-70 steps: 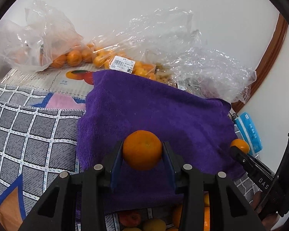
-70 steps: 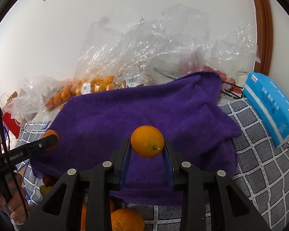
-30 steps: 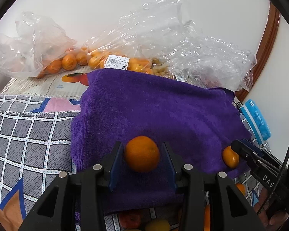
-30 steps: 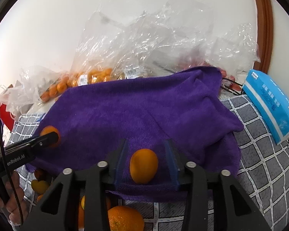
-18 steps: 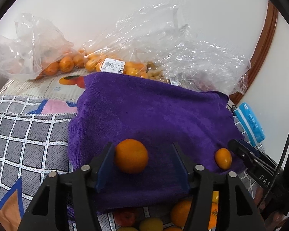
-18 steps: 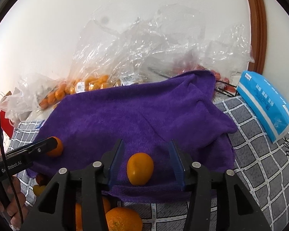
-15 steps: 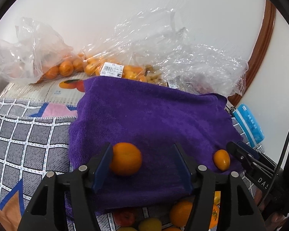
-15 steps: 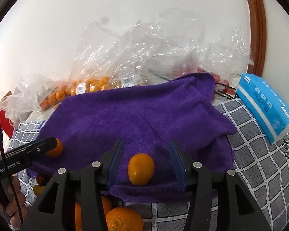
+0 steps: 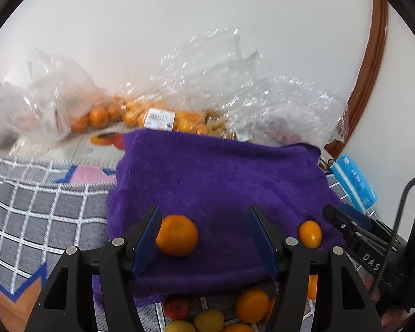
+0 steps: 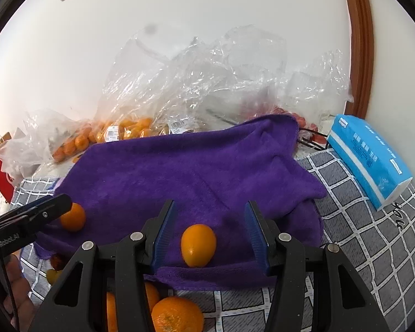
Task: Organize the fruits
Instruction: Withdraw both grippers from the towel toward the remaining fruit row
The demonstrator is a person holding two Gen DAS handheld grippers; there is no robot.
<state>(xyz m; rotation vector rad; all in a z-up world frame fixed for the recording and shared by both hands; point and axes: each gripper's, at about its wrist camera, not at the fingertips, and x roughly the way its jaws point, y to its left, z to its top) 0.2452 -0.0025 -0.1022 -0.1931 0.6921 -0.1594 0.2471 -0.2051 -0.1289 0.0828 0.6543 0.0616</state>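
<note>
On the purple towel (image 9: 221, 177), my left gripper (image 9: 204, 238) and right gripper (image 10: 210, 235), jaws just opened half-wide around nothing gripped, have one orange (image 9: 177, 235) and one small oval fruit (image 10: 198, 245) down; loose fruit pile (image 9: 235, 310) at 6 o'clock remains.

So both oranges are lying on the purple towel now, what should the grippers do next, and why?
Probably draw both back toward the loose fruit pile for another piece. The left gripper and right gripper have just been opening; the round orange and oval orange rest on the purple towel, neither gripped.
</note>
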